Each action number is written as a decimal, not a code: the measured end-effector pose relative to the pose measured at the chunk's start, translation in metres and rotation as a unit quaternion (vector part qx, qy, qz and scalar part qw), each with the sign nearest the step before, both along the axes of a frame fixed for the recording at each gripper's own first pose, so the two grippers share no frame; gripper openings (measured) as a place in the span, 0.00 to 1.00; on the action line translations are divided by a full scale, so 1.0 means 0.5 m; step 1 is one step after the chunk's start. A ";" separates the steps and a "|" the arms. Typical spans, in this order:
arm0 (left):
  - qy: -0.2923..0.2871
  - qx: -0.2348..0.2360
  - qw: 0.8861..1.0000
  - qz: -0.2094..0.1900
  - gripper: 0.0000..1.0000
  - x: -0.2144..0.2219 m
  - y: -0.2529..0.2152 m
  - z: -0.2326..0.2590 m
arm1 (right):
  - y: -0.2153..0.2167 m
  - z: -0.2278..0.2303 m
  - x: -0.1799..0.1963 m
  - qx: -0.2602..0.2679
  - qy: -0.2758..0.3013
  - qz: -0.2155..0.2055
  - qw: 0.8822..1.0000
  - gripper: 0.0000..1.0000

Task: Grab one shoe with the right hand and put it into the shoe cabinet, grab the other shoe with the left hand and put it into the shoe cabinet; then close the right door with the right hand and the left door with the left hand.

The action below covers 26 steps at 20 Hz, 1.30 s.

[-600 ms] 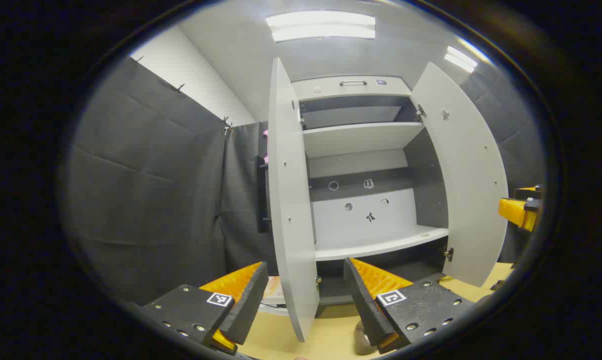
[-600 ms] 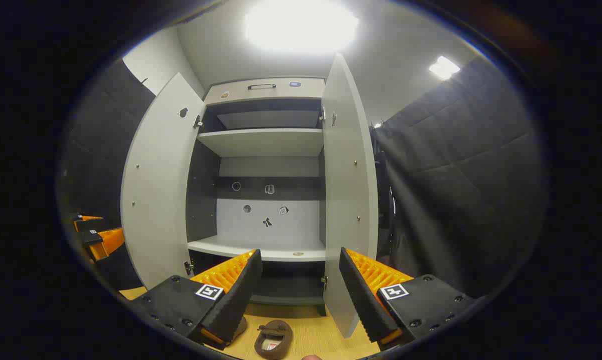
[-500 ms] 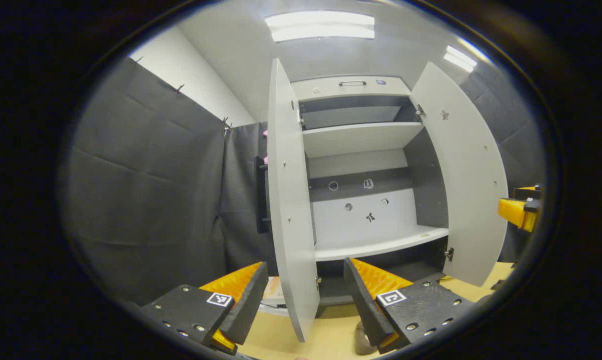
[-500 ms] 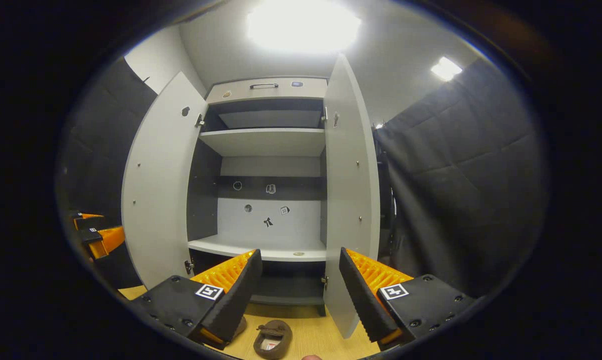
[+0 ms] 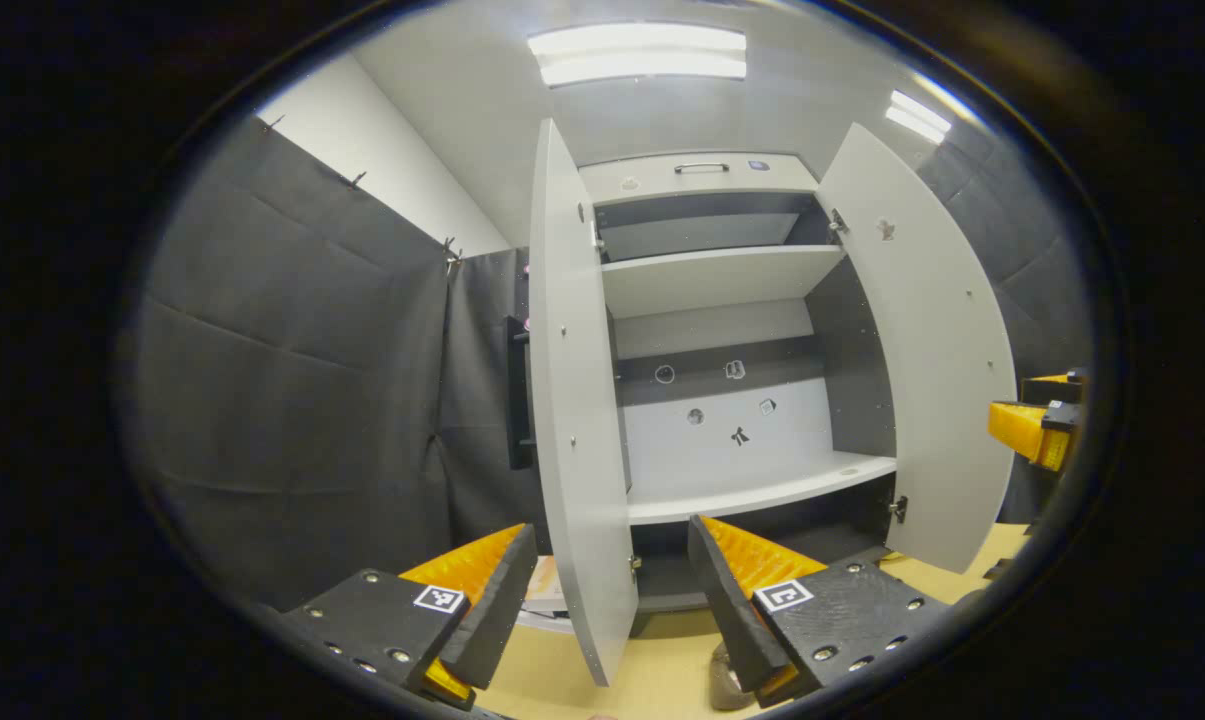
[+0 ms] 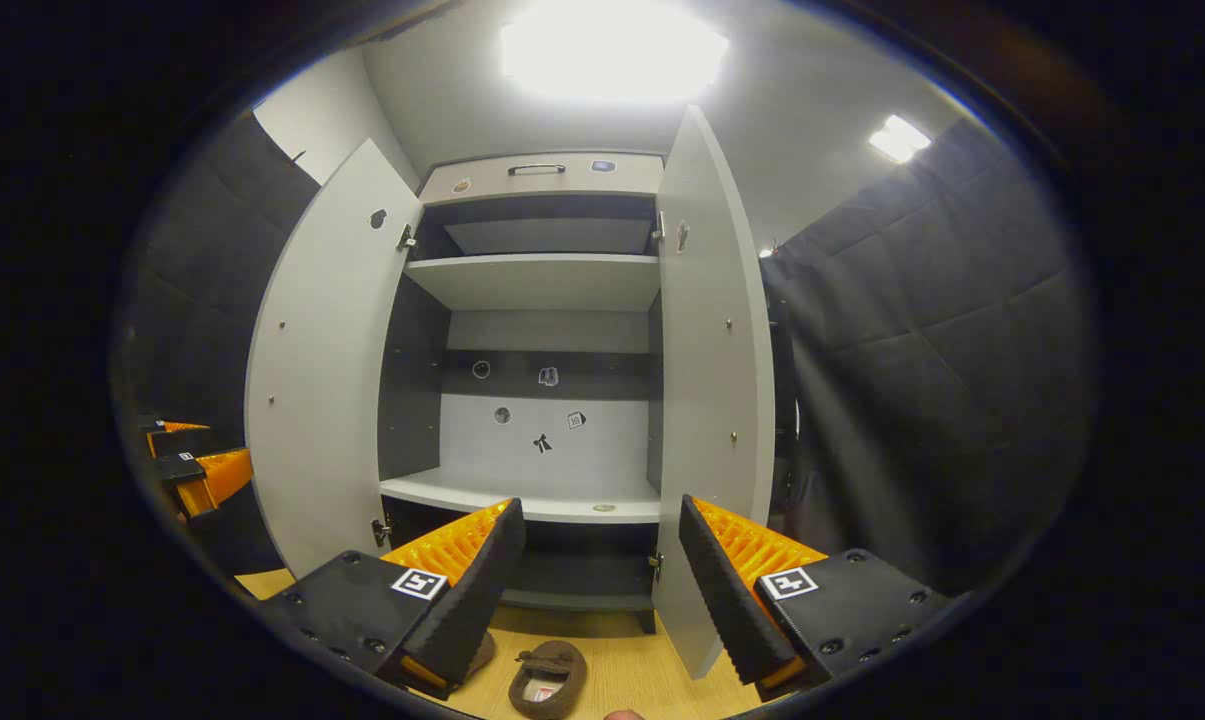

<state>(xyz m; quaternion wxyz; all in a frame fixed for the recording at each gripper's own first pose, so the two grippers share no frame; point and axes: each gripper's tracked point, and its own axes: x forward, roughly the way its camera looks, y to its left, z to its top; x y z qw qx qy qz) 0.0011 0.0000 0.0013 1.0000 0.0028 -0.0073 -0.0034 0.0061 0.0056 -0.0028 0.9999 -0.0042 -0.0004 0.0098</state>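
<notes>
Views drifted slightly, shoe (image 6: pixel 547 677) on floor

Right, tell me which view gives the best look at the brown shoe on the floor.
The right gripper view: the brown shoe lies whole on the wooden floor, opening up. The left gripper view shows a brownish sliver beside a finger, probably a shoe.

Recording booth — black cloth walls (image 5: pixel 292 400), strip lights (image 5: pixel 637 53).

Left gripper (image 5: pixel 607 610): jaws wide apart, nothing between them, held level before the shoe cabinet (image 5: pixel 722 340). Right gripper (image 6: pixel 597 605): same pose, jaws apart, empty, facing the cabinet.
</notes>
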 end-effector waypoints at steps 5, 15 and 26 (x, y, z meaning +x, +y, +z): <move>0.000 0.002 1.000 -0.001 0.94 0.000 0.000 0.000 | 0.004 -0.003 0.012 0.000 -0.001 0.002 1.000 0.98; 0.004 0.010 1.000 0.025 0.94 -0.007 0.009 0.002 | 0.055 -0.094 0.072 -0.007 0.060 0.035 0.998 0.98; 0.024 0.020 0.997 0.072 0.88 -0.018 0.024 -0.004 | 0.154 -0.328 0.105 -0.017 0.207 0.102 0.973 0.98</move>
